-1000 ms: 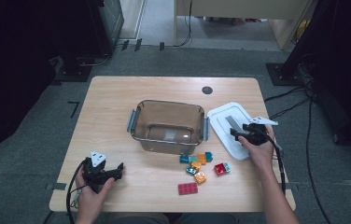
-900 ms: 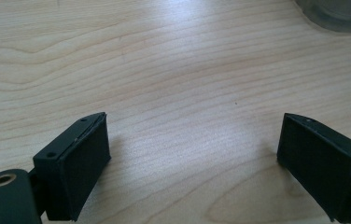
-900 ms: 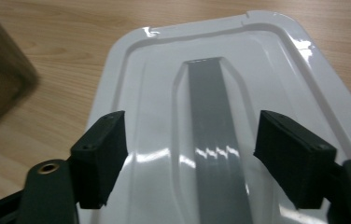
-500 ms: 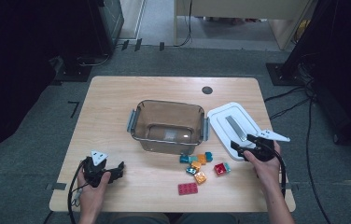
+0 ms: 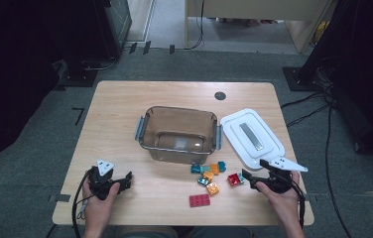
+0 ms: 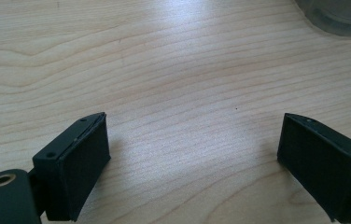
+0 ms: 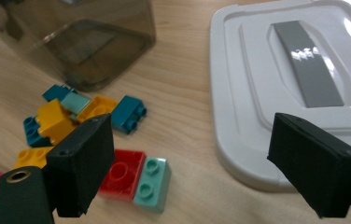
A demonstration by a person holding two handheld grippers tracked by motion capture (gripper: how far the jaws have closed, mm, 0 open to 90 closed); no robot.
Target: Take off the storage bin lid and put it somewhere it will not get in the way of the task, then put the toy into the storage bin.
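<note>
Right claw [image 5: 250,178]: jaws just opened wide, empty, off white lid [image 5: 252,137], now by red brick [image 5: 233,179] on worktop [image 5: 125,119] | left claw [image 5: 120,181]: wide, idle | next: bricks into brown bin [image 5: 178,134]

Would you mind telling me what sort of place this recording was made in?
Probably a lab or office workroom: a light wooden table stands on grey carpet, cables trail across the floor, and dark equipment stands sit behind it.
</note>
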